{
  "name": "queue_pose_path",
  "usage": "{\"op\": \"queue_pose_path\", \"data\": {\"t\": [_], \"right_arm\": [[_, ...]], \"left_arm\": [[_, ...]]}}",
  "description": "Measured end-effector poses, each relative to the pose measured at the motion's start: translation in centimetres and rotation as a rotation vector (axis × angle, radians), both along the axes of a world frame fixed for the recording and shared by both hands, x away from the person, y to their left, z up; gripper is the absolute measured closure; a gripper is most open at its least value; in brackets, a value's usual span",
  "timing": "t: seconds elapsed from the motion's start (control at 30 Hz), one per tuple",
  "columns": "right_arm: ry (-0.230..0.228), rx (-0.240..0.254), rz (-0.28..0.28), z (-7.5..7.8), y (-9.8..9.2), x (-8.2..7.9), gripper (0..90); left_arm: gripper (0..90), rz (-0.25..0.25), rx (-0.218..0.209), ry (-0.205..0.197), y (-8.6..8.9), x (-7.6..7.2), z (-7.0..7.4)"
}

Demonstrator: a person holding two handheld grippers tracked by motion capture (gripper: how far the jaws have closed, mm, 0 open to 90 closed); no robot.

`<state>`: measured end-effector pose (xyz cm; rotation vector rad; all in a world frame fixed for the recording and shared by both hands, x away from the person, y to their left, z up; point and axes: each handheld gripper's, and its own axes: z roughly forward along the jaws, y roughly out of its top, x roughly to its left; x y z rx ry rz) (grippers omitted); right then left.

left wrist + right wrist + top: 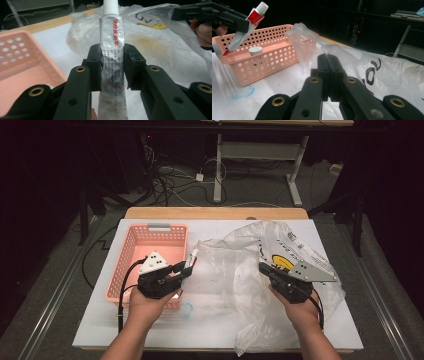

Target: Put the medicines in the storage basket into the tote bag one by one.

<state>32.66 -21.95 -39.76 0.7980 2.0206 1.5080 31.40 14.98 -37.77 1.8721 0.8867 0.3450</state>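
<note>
White worktop: left gripper (111, 68) clamps ointment tube (113, 57) beside pink basket (131, 251) (right gripper (327, 62) pinched shut on plastic bag (250, 250)); next, probably swing over basket, release.

I count one pink basket (131, 251) on my table (210, 325). I see one clear plastic bag (250, 262) with a yellow print. I have one ointment tube (113, 62) with a white cap, and one white round lid (255, 50) by the basket's wall. I work two grippers: the left gripper (184, 268) and the right gripper (265, 268). One blue ring mark (187, 308) sits on the tabletop.
</note>
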Motion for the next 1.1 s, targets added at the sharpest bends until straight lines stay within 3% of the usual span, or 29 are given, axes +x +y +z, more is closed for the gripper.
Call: {"op": "queue_pose_path", "data": {"t": [0.67, 1.1], "right_arm": [[-0.013, 0.012, -0.004, 0.4, -0.2, -0.1, 90.0], [-0.021, 0.030, -0.001, 0.8, -0.4, -0.3, 90.0]], "left_arm": [[68.2, -0.138, 0.033, 0.015, -8.0, -0.3, -2.2], [68.2, -0.172, 0.069, 0.031, -12.5, 1.5, -4.5]]}}
